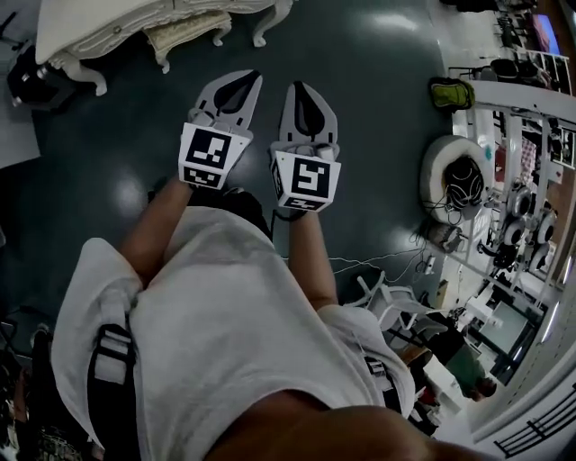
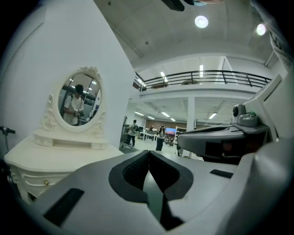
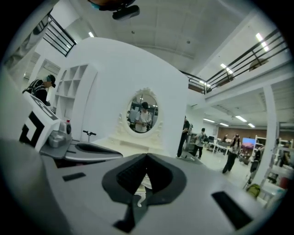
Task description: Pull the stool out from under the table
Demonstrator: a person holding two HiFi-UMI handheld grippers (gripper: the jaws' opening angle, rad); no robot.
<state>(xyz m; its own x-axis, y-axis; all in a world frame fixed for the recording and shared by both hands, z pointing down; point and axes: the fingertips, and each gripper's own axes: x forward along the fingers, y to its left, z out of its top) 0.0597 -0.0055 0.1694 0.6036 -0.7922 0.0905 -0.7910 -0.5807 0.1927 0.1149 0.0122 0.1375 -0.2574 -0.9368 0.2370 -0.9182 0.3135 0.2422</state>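
A white carved dressing table (image 1: 108, 27) stands at the top left of the head view. The stool (image 1: 184, 36), with a pale cushioned top and curved white legs, sits tucked under it. My left gripper (image 1: 243, 83) and right gripper (image 1: 301, 92) are side by side in front of me, over the dark floor and well short of the stool. Both are shut with nothing in them. In the left gripper view the table (image 2: 55, 156) and its oval mirror (image 2: 80, 98) lie beyond my left gripper (image 2: 148, 158). The mirror (image 3: 142, 112) is straight ahead of my right gripper (image 3: 147, 160).
Shelving (image 1: 526, 171) with gear lines the right side, with a round white cushion (image 1: 454, 180), a green bag (image 1: 450, 92) and a white chair (image 1: 396, 306) beside it. A cable (image 1: 378, 263) lies on the floor. Several people (image 3: 229, 153) stand in the hall behind.
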